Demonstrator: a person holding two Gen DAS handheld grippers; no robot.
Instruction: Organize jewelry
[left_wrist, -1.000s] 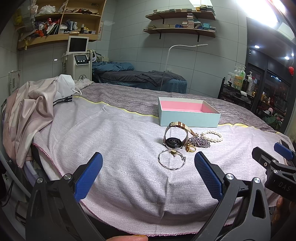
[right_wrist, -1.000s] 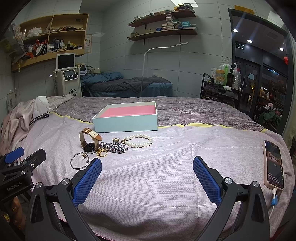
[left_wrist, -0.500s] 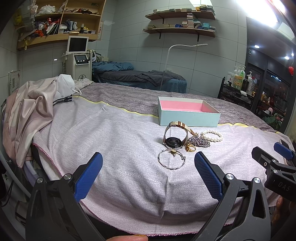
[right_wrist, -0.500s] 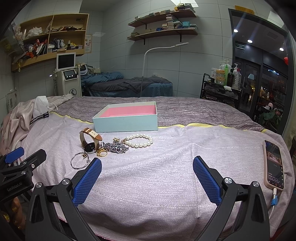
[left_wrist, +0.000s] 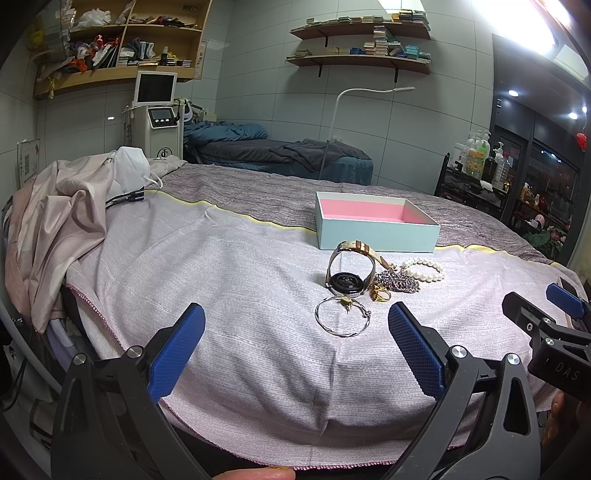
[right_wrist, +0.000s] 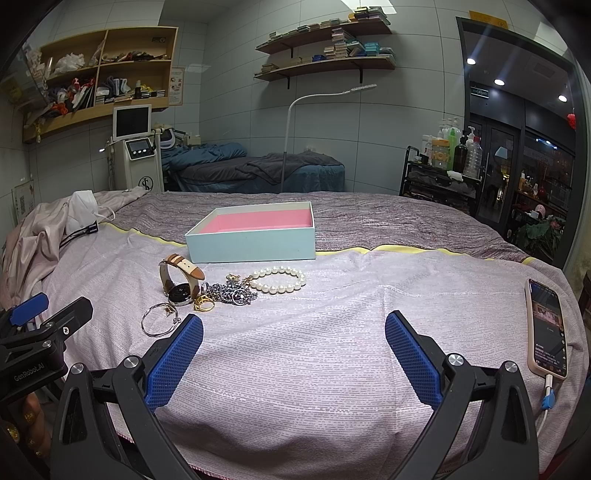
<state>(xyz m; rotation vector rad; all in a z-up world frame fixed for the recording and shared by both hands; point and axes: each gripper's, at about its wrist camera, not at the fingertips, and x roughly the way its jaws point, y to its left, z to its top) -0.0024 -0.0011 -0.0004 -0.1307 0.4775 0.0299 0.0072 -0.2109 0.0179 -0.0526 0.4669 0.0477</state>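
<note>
A light blue box with pink lining (left_wrist: 376, 232) (right_wrist: 255, 240) stands open on the cloth-covered bed. In front of it lie a watch with a tan strap (left_wrist: 349, 275) (right_wrist: 181, 282), a silver bangle (left_wrist: 342, 320) (right_wrist: 159, 323), a gold ring (left_wrist: 381, 294) (right_wrist: 204, 303), a silver chain (left_wrist: 399, 282) (right_wrist: 232, 293) and a pearl bracelet (left_wrist: 424, 270) (right_wrist: 279, 280). My left gripper (left_wrist: 295, 349) is open and empty, just short of the bangle. My right gripper (right_wrist: 293, 352) is open and empty, nearer than the jewelry and to its right.
A phone on a charging cable (right_wrist: 546, 328) lies at the right of the bed. Crumpled pink fabric and a white mask (left_wrist: 74, 206) sit at the left. Each gripper shows in the other's view, the right one (left_wrist: 546, 332) and the left one (right_wrist: 37, 332).
</note>
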